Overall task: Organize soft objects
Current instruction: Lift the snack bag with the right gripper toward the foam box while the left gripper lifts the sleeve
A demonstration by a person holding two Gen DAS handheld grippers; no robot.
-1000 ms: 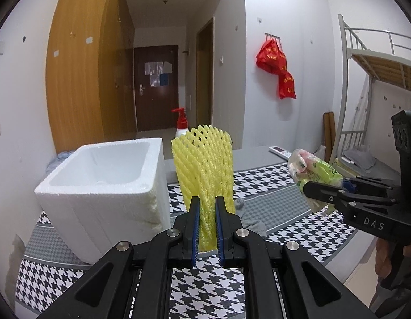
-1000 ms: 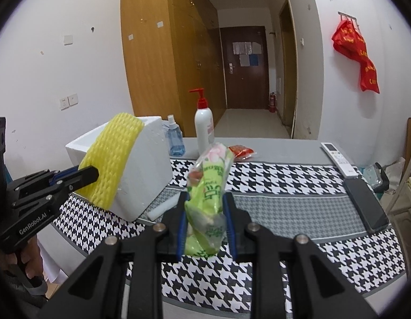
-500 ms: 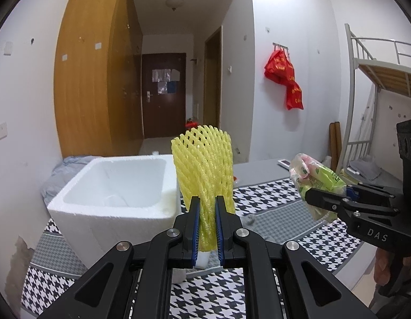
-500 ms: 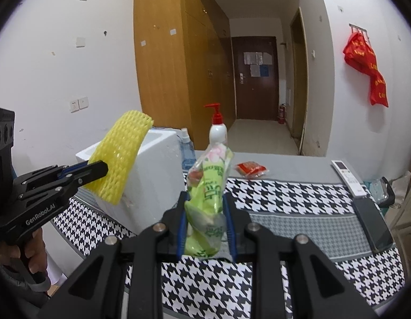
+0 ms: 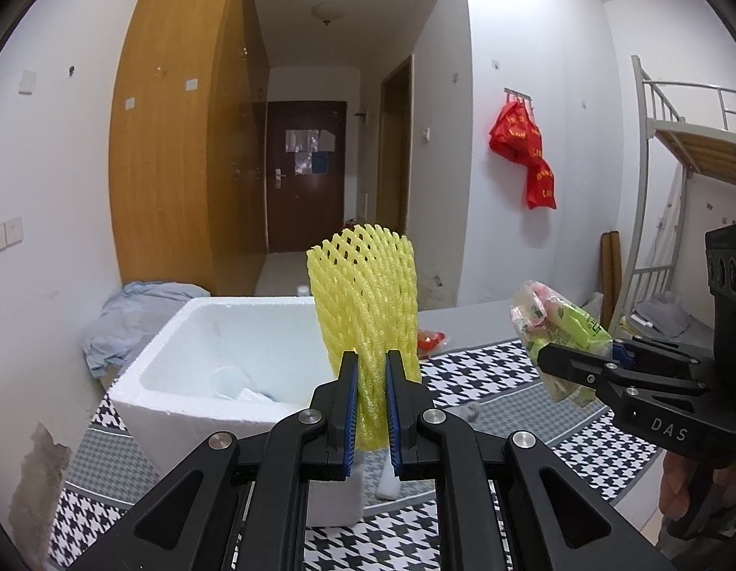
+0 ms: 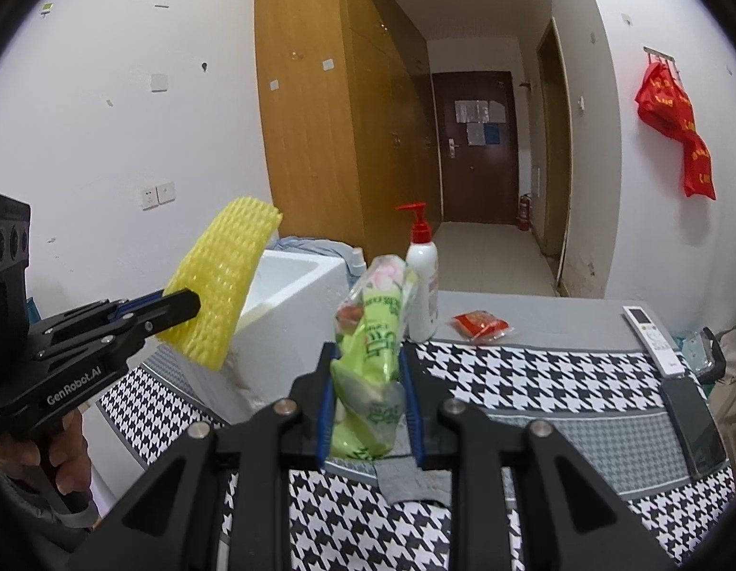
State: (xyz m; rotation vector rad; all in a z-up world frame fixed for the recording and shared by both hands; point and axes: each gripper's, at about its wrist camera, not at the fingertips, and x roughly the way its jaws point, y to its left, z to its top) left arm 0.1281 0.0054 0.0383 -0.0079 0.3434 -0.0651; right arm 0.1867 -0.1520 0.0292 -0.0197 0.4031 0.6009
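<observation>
My left gripper (image 5: 370,366) is shut on a yellow foam net sleeve (image 5: 365,304) and holds it upright, above the near edge of the white foam box (image 5: 177,380). My right gripper (image 6: 368,366) is shut on a green plastic packet (image 6: 372,357), held in the air to the right of the box. The right gripper (image 5: 553,364) and its packet (image 5: 558,328) also show in the left wrist view. The left gripper (image 6: 189,304) with the yellow sleeve (image 6: 220,280) shows in the right wrist view, beside the box (image 6: 292,300).
The box holds some white items (image 5: 239,388). On the houndstooth tablecloth (image 6: 534,376) stand a pump bottle (image 6: 422,276), a red packet (image 6: 480,323), a remote (image 6: 651,333), a phone (image 6: 689,418) and a grey cloth piece (image 6: 411,476). A white strip (image 5: 387,480) lies by the box.
Both grippers have risen with their objects. The left wrist view now looks down into the foam box, and the yellow sleeve stands higher against it.
</observation>
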